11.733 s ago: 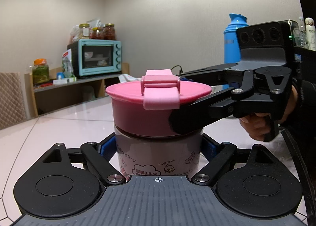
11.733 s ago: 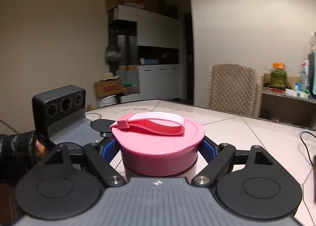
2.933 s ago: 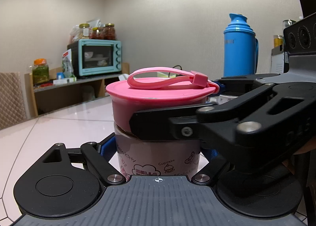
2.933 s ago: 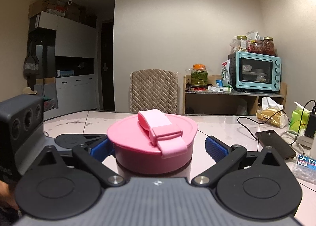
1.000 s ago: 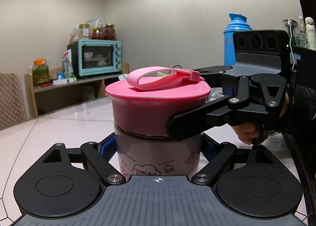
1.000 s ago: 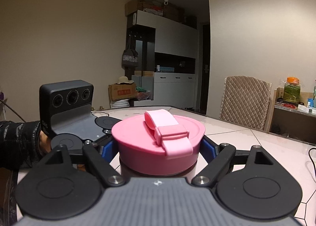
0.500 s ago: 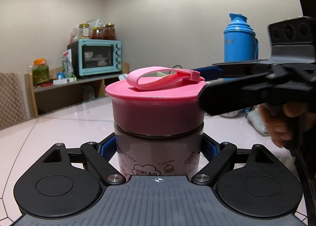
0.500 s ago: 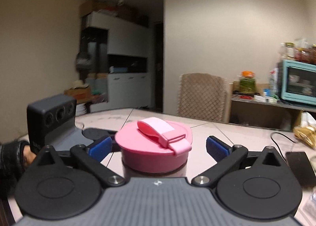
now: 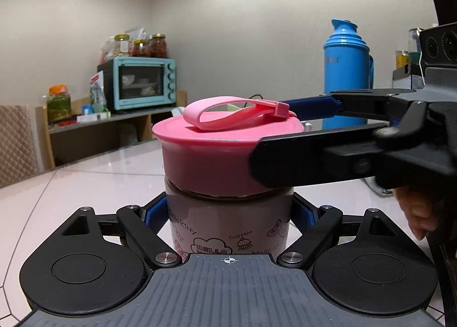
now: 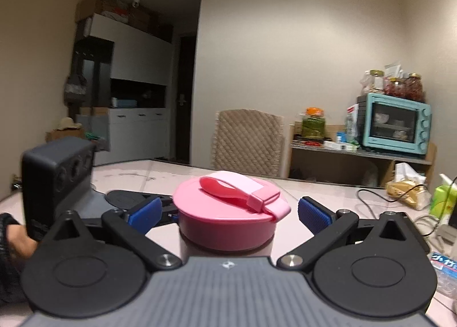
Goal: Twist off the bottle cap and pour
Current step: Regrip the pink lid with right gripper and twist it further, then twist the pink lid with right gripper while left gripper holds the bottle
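We see the squat pale bottle printed with cartoon drawings (image 9: 228, 224) standing on the glossy pale-pink tiled tabletop (image 9: 85, 184), its wide pink screw cap with a looped silicone strap (image 9: 225, 138) seated on its neck. Our left gripper (image 9: 228, 212) has its blue-padded fingers (image 9: 154, 212) pressed against the bottle's sides, closed firmly on it. Our right gripper (image 10: 228, 212) straddles the cap with its blue pads (image 10: 314, 217) spread wide and clear of the pink rim on both sides, gripping nothing.

In the left wrist view the right gripper's black finger crosses the cap's right edge and hides part of it; the bottle's base lies behind the left gripper's body. The right wrist view is slightly blurred, and only a sliver of the bottle shows below the cap.

On the bottle we read "Hello Kitty", "HELLO" and "Cupcake".

Bare tabletop stretches left of the bottle towards the far edge. Towards the right edge lie a black cable (image 10: 371, 198), a tissue pack (image 10: 405, 187) and a green carton (image 10: 444, 198). Beyond stand a tall blue thermos flask (image 9: 347, 61) and a mint-green toaster oven (image 9: 142, 84) on a wooden shelf (image 9: 85, 127).
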`<state>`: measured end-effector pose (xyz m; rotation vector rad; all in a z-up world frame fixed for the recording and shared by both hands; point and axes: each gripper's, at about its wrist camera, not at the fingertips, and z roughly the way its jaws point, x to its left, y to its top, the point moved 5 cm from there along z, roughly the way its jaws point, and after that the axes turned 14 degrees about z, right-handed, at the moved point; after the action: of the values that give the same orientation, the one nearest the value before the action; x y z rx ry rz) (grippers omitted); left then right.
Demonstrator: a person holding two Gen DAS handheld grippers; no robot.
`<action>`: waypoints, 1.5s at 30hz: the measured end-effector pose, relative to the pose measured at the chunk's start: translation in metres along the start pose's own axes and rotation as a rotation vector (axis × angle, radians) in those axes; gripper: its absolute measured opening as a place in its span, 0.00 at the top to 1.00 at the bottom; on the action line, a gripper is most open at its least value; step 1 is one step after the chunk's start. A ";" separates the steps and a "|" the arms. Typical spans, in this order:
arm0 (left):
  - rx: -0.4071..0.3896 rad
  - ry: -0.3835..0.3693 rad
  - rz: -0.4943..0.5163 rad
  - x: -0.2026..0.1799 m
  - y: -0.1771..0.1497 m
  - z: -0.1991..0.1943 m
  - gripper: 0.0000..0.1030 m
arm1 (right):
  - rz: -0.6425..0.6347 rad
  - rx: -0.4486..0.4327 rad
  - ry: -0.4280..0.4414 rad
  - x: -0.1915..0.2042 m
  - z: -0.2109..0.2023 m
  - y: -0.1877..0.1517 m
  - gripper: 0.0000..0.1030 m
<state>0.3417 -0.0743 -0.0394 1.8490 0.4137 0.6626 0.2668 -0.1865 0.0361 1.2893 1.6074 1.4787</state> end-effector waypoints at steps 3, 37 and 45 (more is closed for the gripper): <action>0.000 0.000 0.000 0.000 0.000 0.000 0.13 | 0.018 0.016 -0.020 0.001 0.008 -0.002 0.00; 0.000 0.000 0.001 0.000 0.000 0.000 0.13 | 0.073 0.027 -0.024 0.008 0.021 -0.010 0.17; 0.000 0.000 0.001 0.001 -0.001 0.001 0.13 | 0.050 0.052 0.089 -0.002 0.020 -0.008 0.17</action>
<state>0.3432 -0.0744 -0.0402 1.8486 0.4131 0.6633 0.2839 -0.1802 0.0237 1.3179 1.6920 1.5532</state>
